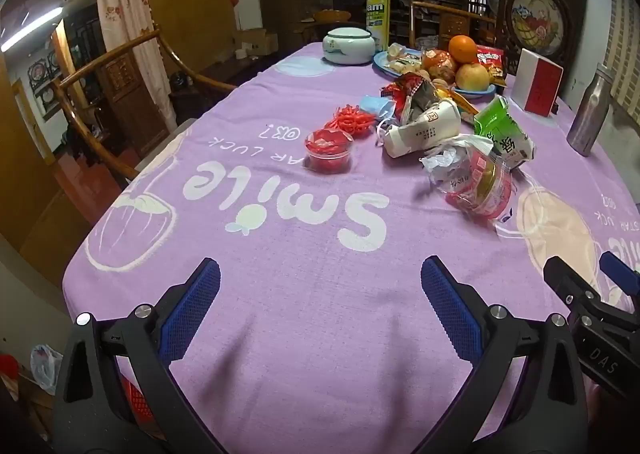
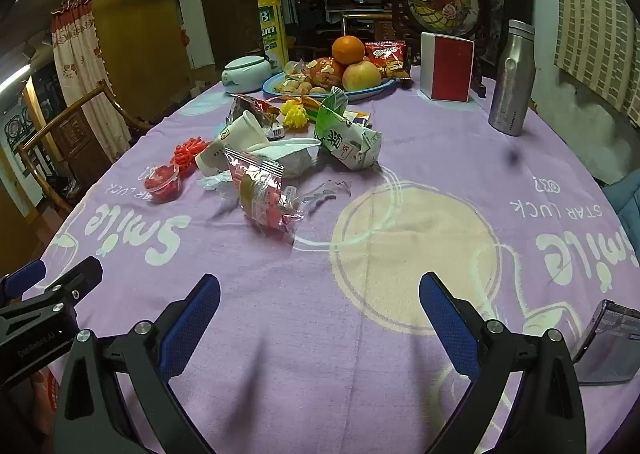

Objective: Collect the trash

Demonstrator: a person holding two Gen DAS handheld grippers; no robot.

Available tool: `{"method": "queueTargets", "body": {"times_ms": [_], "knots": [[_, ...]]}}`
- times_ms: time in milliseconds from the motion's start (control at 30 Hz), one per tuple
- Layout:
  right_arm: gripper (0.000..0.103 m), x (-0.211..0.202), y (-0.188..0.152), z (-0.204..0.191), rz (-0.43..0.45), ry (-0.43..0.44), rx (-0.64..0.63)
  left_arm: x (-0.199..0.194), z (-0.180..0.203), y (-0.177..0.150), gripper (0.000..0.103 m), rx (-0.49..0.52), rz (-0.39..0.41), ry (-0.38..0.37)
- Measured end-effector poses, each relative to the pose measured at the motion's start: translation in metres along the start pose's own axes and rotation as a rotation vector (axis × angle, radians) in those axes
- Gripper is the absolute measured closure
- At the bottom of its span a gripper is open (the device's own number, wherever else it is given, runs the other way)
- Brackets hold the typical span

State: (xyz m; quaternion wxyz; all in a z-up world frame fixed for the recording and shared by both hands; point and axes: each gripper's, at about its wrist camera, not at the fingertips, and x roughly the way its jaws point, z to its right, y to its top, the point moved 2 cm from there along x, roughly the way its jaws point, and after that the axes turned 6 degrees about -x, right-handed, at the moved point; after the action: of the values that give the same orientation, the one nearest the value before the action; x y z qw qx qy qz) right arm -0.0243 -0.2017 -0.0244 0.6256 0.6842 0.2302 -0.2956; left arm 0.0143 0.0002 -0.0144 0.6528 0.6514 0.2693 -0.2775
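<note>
Trash lies in a heap mid-table on the purple cloth: a clear red-printed wrapper (image 1: 478, 184) (image 2: 262, 192), a crushed paper cup (image 1: 424, 128) (image 2: 234, 140), a green carton (image 1: 504, 134) (image 2: 346, 138), a small red plastic tub (image 1: 329, 150) (image 2: 163, 182) and red curly scraps (image 1: 352, 120) (image 2: 188, 150). My left gripper (image 1: 320, 286) hovers open over the near cloth, well short of the heap, nothing between its blue pads. My right gripper (image 2: 320, 294) is open too, beside it on the right, empty. Each gripper shows at the edge of the other's view.
A blue fruit plate (image 2: 360, 92) with an orange and an apple stands behind the heap. Also at the back: a pale lidded jar (image 1: 348, 46), a yellow canister (image 2: 274, 26), a red-and-white box (image 2: 448, 68), a steel bottle (image 2: 512, 82). A phone (image 2: 610, 342) lies near right. Wooden chairs (image 1: 100, 94) stand left.
</note>
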Motion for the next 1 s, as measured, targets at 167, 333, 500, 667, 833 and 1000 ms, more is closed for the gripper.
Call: {"method": "queueTargets", "body": {"times_ms": [167,333,500,667,833,1000], "knots": [[0.005,0.001,-0.001,0.002,-0.007,-0.003,-0.004,0.001,-0.001,0.000,0.006,-0.012,-0.010,-0.015],[0.005,0.005,0.000,-0.004,-0.015,-0.006,-0.016,0.003,-0.001,0.004,0.006,-0.005,-0.014,-0.012],[0.005,0.005,0.002,-0.009,-0.013,-0.010,-0.025,0.003,0.001,0.002,0.006,-0.004,-0.012,-0.009],[0.005,0.006,0.002,-0.010,-0.013,-0.011,-0.027,0.003,0.001,0.002,0.006,-0.003,-0.013,-0.011],[0.005,0.006,0.000,-0.009,-0.013,-0.009,-0.033,0.003,0.001,0.001,0.006,-0.007,-0.014,-0.011],[0.005,0.006,0.000,-0.010,-0.013,-0.006,-0.033,0.003,-0.001,0.002,0.006,-0.009,-0.015,-0.014]]}}
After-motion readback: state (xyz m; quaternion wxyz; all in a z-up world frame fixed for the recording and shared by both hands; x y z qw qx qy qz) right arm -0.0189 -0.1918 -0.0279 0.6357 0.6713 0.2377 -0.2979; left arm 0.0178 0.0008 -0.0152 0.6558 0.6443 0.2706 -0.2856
